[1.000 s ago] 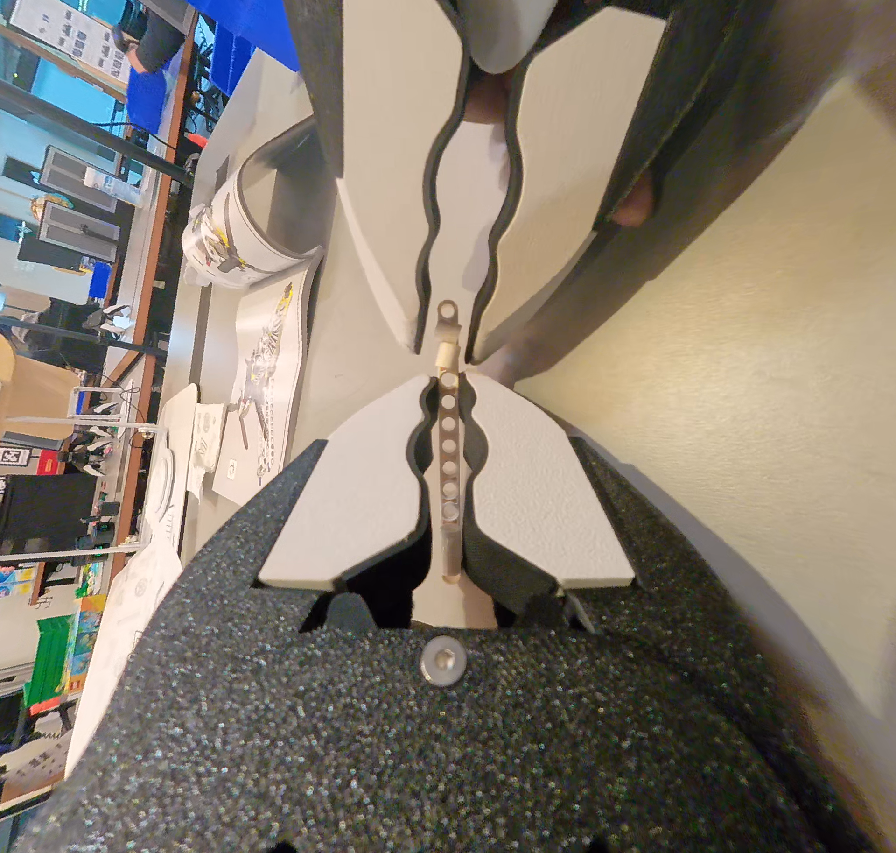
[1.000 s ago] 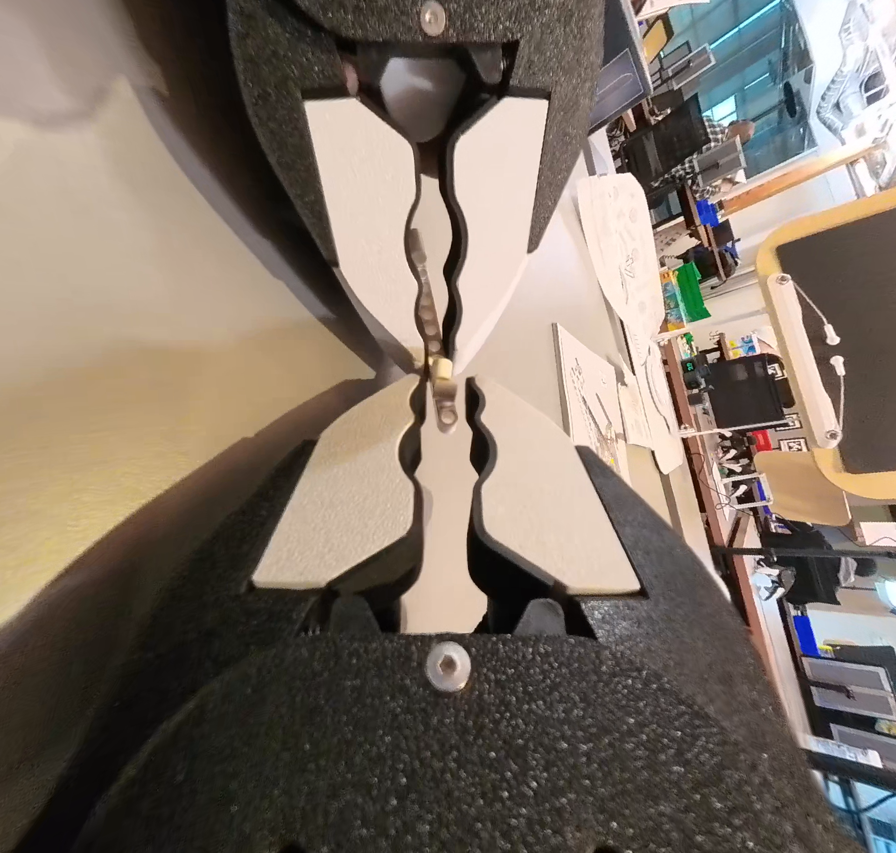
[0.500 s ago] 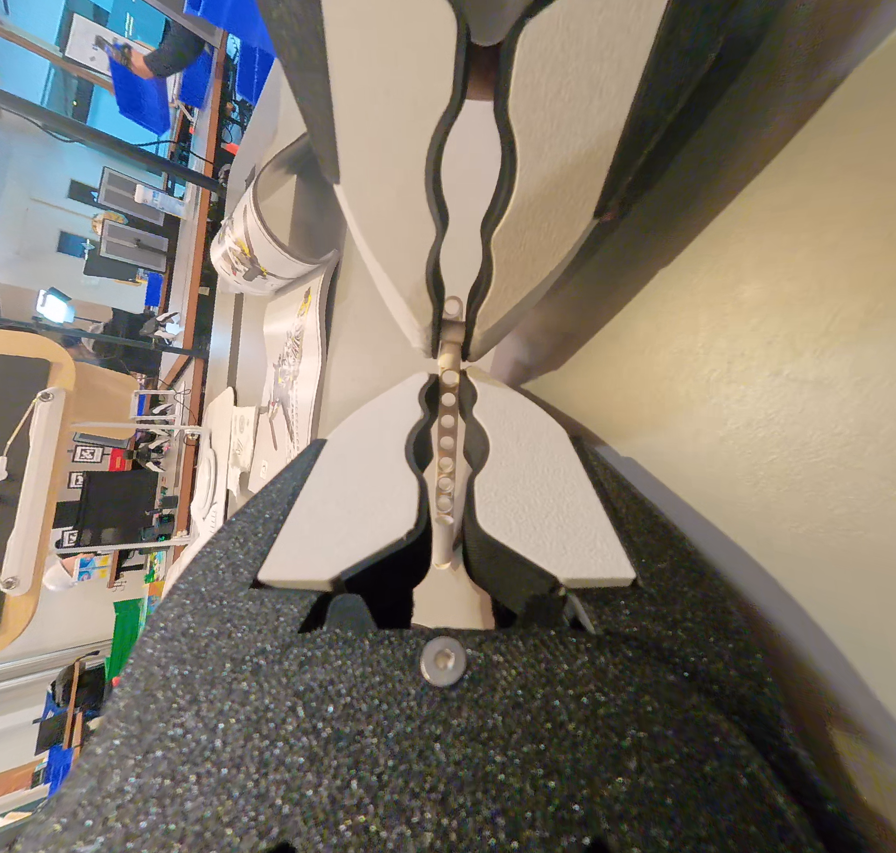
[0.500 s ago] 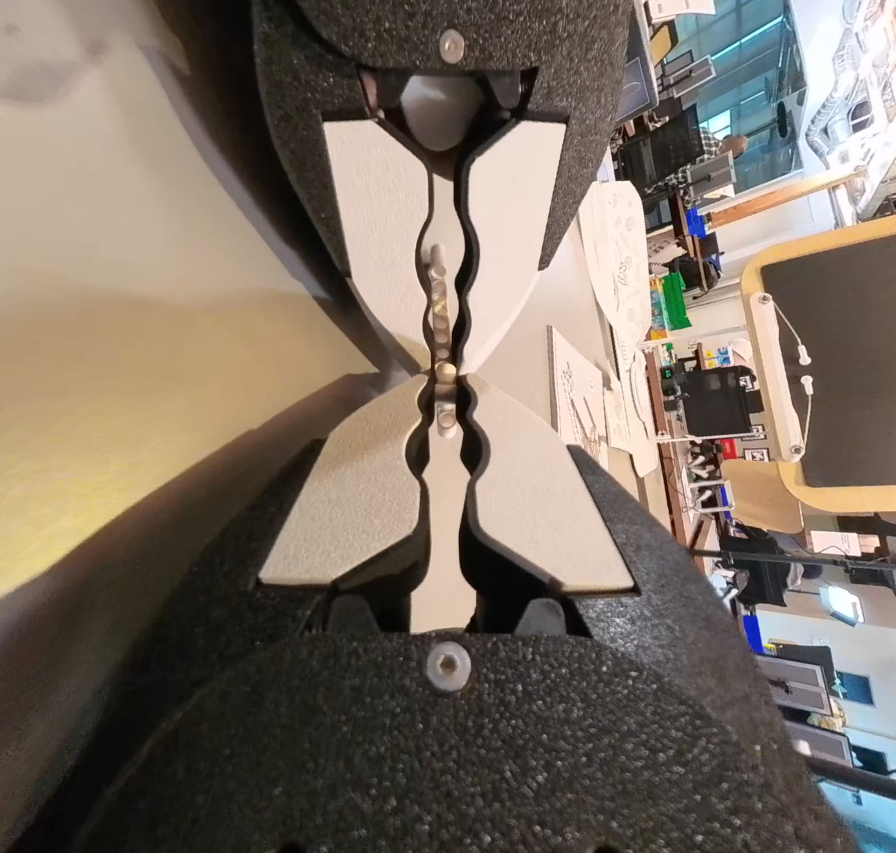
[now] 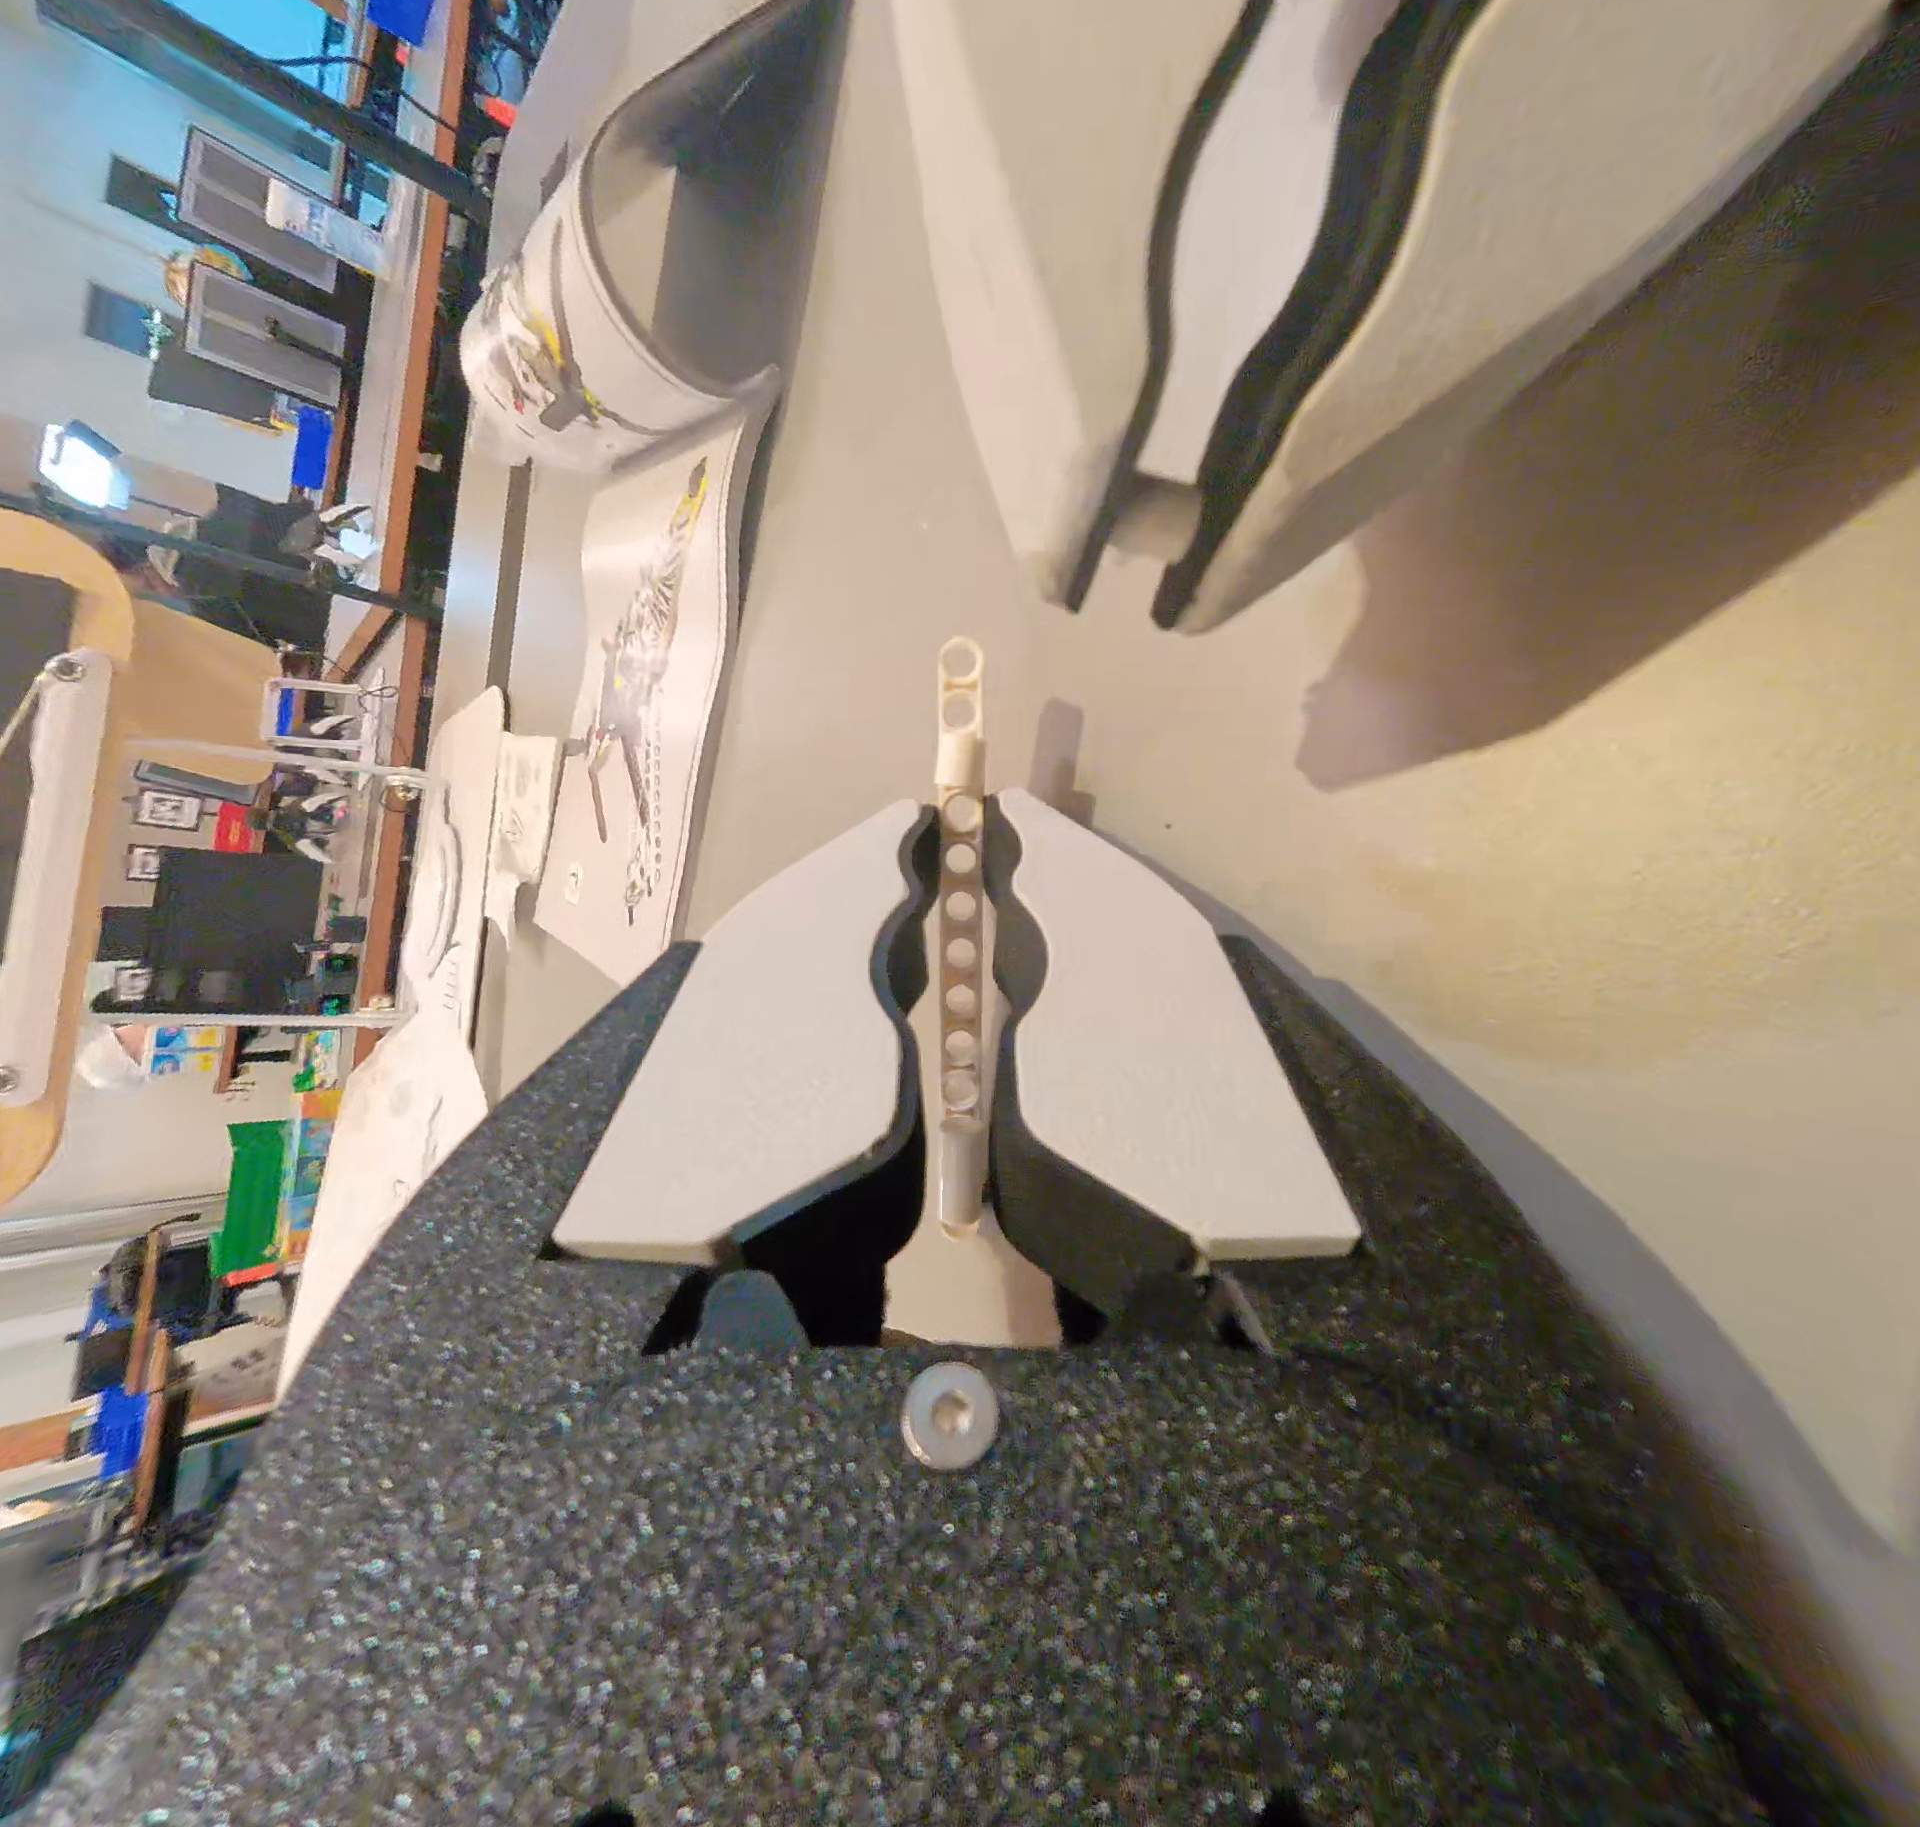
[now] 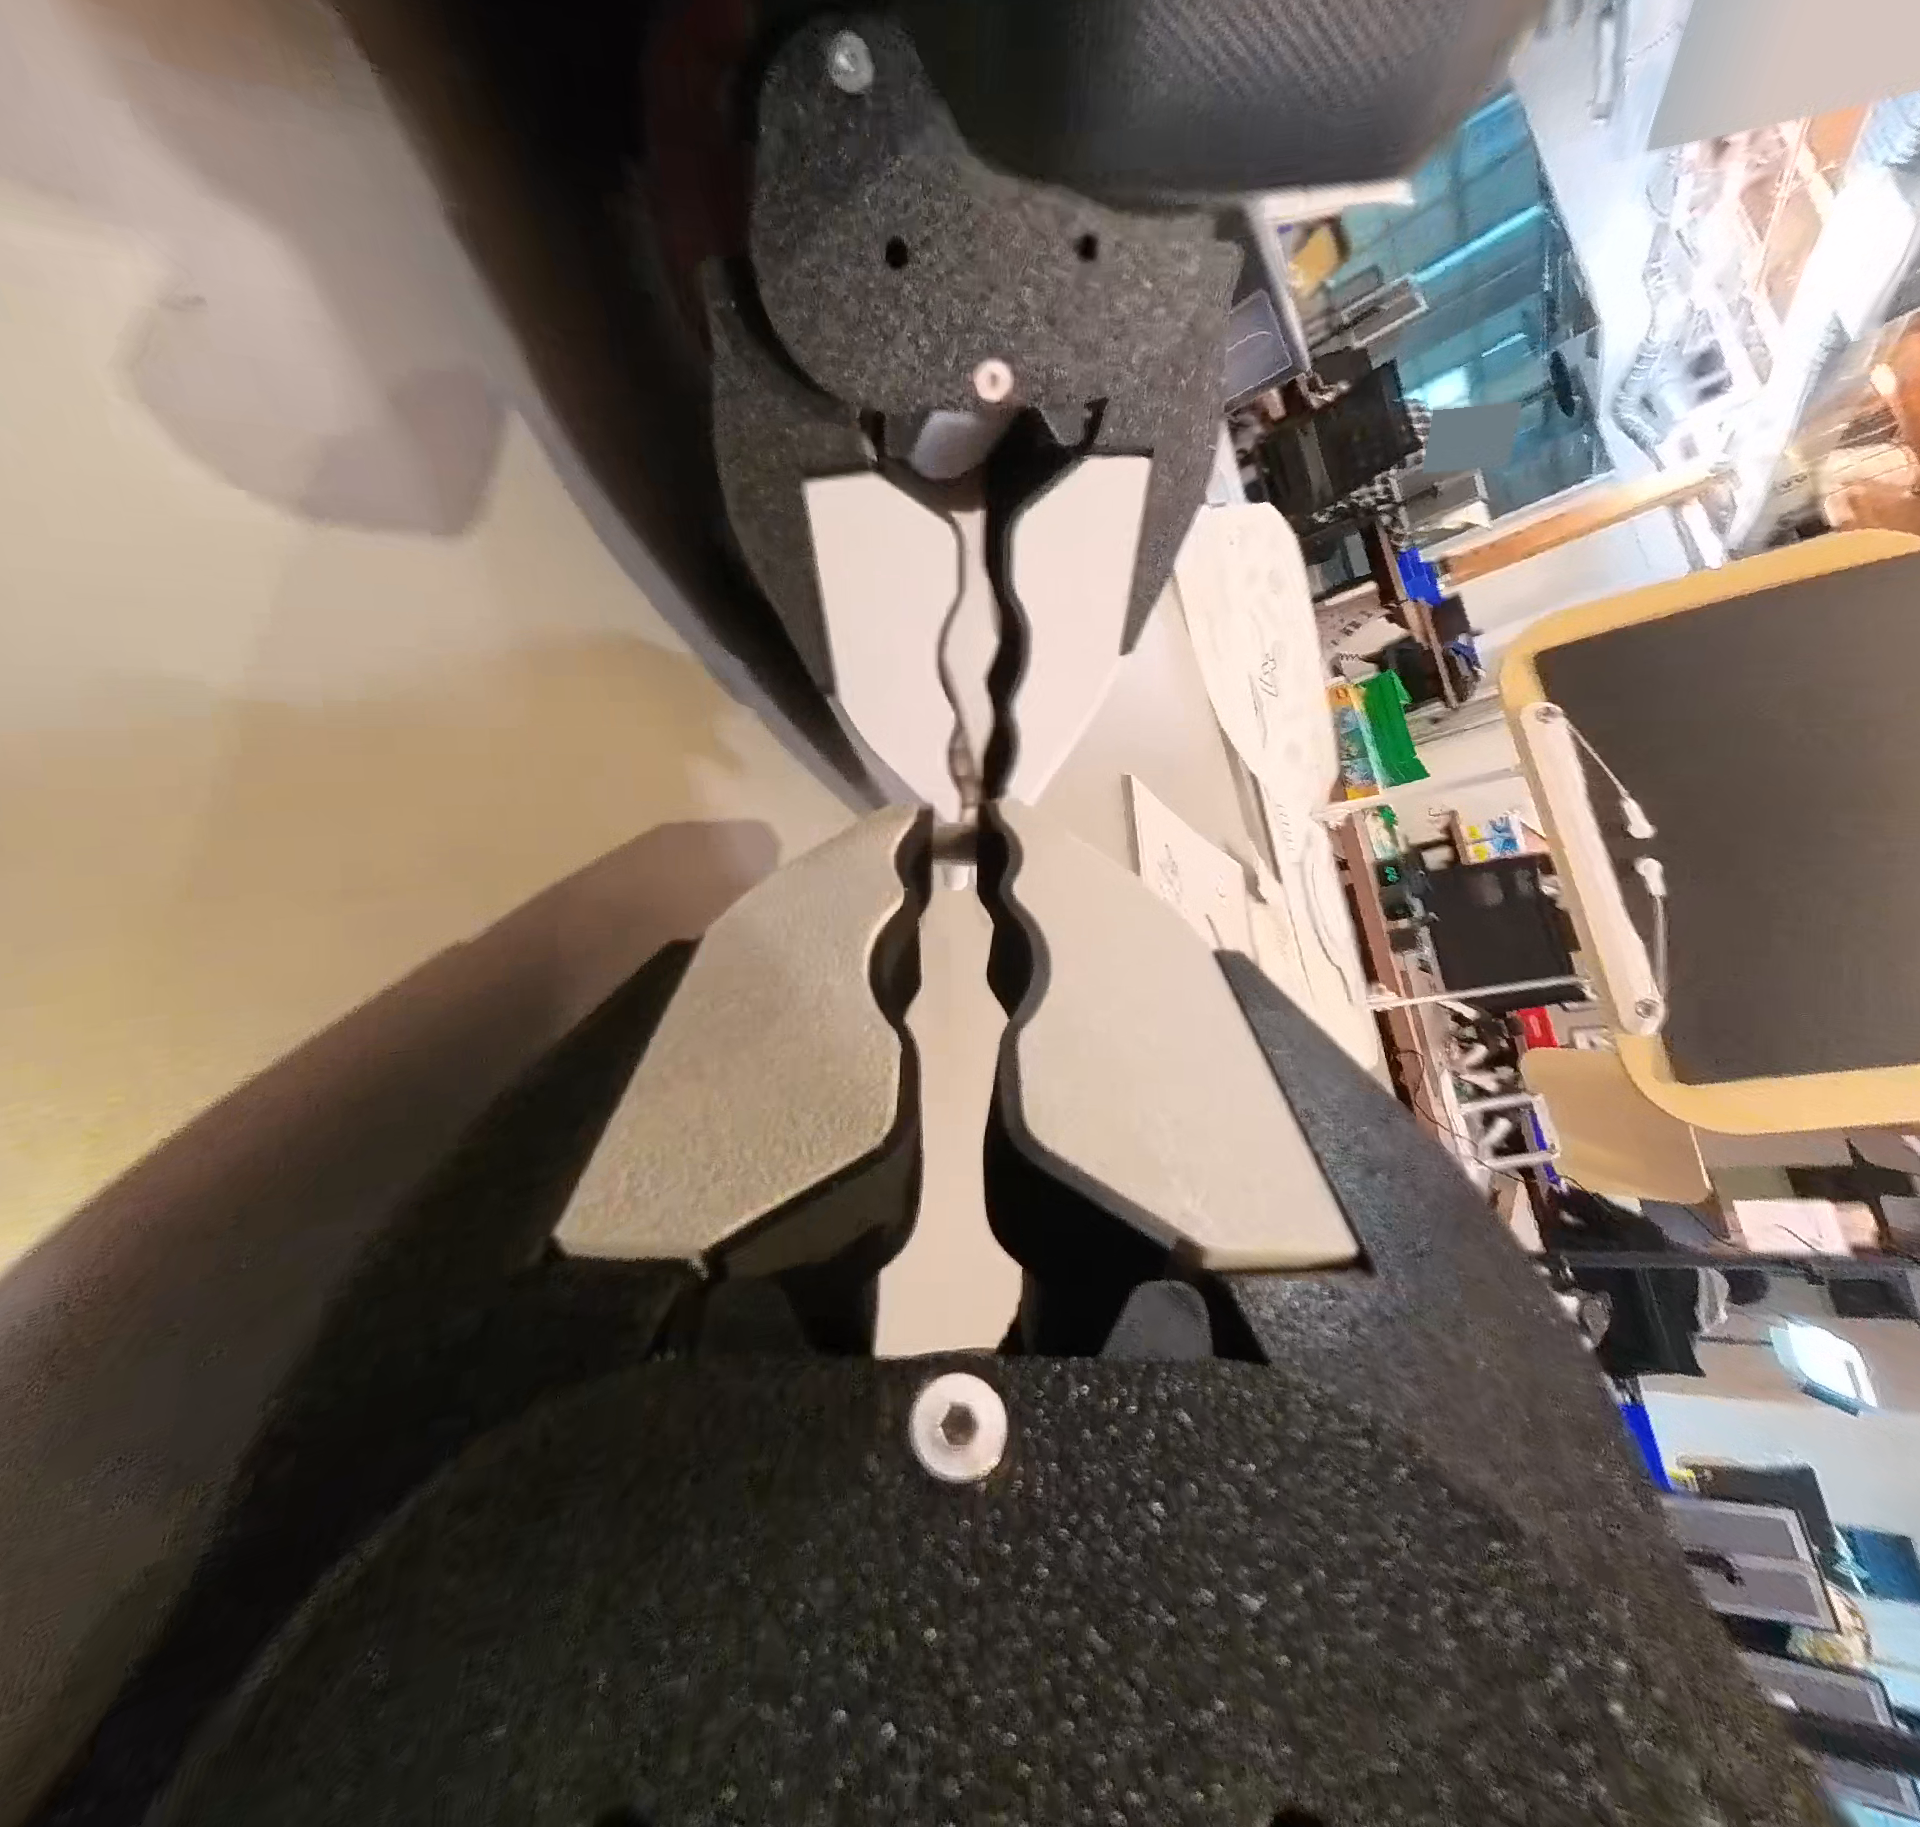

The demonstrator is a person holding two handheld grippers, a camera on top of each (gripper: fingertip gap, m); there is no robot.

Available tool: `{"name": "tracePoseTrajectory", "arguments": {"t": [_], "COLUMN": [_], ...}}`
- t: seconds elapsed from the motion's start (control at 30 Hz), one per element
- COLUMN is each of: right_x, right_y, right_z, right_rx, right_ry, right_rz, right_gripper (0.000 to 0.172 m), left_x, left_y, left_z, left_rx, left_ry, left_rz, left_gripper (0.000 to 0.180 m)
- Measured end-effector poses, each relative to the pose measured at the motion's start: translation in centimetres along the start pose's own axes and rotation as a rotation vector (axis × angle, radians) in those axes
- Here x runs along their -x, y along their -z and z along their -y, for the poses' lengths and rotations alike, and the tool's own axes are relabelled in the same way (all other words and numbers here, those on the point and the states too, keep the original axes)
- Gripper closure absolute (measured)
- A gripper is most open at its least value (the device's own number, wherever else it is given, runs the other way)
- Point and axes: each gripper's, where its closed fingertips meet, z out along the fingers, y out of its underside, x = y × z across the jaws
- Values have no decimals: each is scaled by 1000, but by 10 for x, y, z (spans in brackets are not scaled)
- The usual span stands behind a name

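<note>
My left gripper [image 5: 961, 821] is shut on a pale grey beam with a row of holes [image 5: 961, 946]. The beam sticks out past the fingertips over the grey table [image 5: 862, 530]. A small cream bush [image 5: 956, 764] sits on the beam just beyond the tips, and the beam's end is free. In the left wrist view my right gripper [image 5: 1127, 588] is blurred, above and to the right of that end, its fingers a little apart and off the beam. In the right wrist view my right gripper [image 6: 954, 837] points at the left gripper [image 6: 982, 795], which still clamps the beam.
A white curled sheet with a printed picture [image 5: 582, 354] and a flat printed sheet [image 5: 655, 676] lie on the table at the left, with more papers [image 5: 457, 842] beyond. A chair with a black back and wooden rim [image 6: 1714, 790] stands past the table edge. The grippers' ends are close to 6 cm from one another.
A second ago the right gripper closed on the beam's free end. It has now come off that end and drawn away. The beam has stayed in the left gripper.
</note>
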Motion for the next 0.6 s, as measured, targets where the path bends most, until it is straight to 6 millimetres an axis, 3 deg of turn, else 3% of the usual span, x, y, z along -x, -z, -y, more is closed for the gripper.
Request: {"name": "tracePoseTrajectory", "arguments": {"t": [0.13, 0.23, 0.33, 0.43, 0.53, 0.6], "right_x": [-25, -56, -92, -125, -132, -124], "right_y": [7, 36, 90, 164, 231, 255], "right_z": [-18, -41, -57, -84, -142, -172], "right_rx": [79, 196, 318, 486, 701, 772], "right_ry": [-39, -134, -180, -226, -377, -472], "right_rz": [-139, -284, -448, -600, -651, -635], "right_gripper": [164, 164, 164, 164, 162, 153], "left_x": [-2, -2, -5, -8, -10, -10], "left_y": [2, 4, 6, 7, 8, 8], "left_z": [4, 3, 6, 8, 11, 12], "left_rx": [-31, -47, -57, -67, -71, -74], "left_ry": [53, 79, 75, 75, 75, 80], "left_rz": [-31, -44, -60, -73, -81, -83], "left_gripper": [171, 171, 171, 171, 171, 171]}}
